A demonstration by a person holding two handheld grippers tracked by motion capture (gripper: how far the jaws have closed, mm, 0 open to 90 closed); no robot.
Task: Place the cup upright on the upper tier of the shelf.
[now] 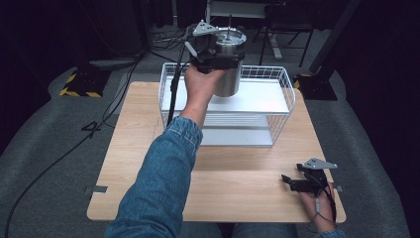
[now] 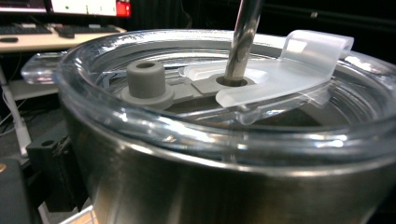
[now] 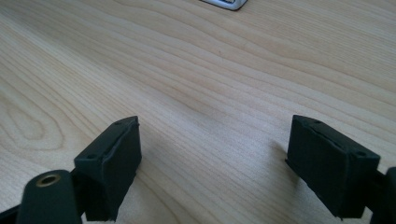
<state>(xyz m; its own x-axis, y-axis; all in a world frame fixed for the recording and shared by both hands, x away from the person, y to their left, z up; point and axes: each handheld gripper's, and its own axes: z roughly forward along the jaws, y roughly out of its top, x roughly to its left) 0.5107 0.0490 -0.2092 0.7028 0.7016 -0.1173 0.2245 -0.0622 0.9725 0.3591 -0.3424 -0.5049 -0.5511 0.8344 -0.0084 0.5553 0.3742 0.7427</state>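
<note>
A stainless steel tumbler point(image 1: 229, 74) with a clear lid point(image 2: 224, 116) and a metal straw point(image 2: 243, 37) hangs in the air over the white wire basket point(image 1: 282, 99). My left gripper point(image 1: 220, 58) is shut on the tumbler's upper body, just under the lid. In the left gripper view the tumbler's steel wall point(image 2: 233, 186) is very close, with one black finger point(image 2: 51, 172) at its left side. My right gripper point(image 1: 290, 182) rests low on the wooden table point(image 1: 223, 188) at the front right. It is open point(image 3: 215, 172), with bare wood between its fingers.
The wire basket stands at the table's far middle and holds a white upper shelf point(image 1: 257, 96) and a lower tray point(image 1: 237, 134). The left gripper's black cable point(image 1: 172, 94) hangs down beside the basket's left wall. Dark stands and cables lie on the floor beyond the table.
</note>
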